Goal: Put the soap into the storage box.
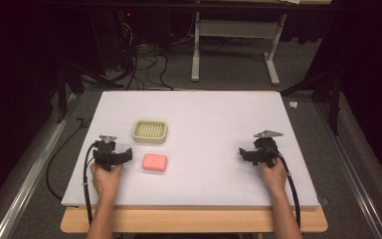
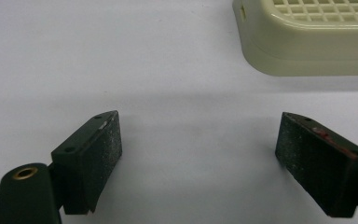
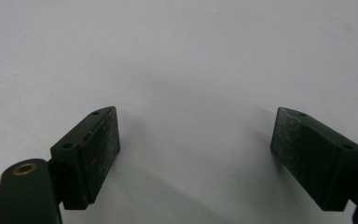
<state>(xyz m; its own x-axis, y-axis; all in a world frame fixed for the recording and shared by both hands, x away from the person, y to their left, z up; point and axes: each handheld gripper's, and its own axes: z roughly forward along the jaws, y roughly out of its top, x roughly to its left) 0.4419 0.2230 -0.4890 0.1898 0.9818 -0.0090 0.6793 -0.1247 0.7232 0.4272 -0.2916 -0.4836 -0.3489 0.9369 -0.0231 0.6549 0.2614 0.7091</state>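
Both tools, left (image 1: 113, 155) and right (image 1: 256, 153), sit wide open holding nothing on the white bench (image 1: 219, 124), and the pink soap bar (image 1: 155, 162) just in front of the cream grid-top dish (image 1: 149, 131) looks light, hard and probably slick, so pinch its long sides.

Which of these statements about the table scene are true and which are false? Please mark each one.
1. The left gripper is open and holds nothing. True.
2. The pink soap bar lies inside the cream tray. False: it lies on the white table, nearer the person than the tray.
3. The right gripper is shut on the soap. False: its jaws stand apart over bare table.
4. The tray has a grid top. True.
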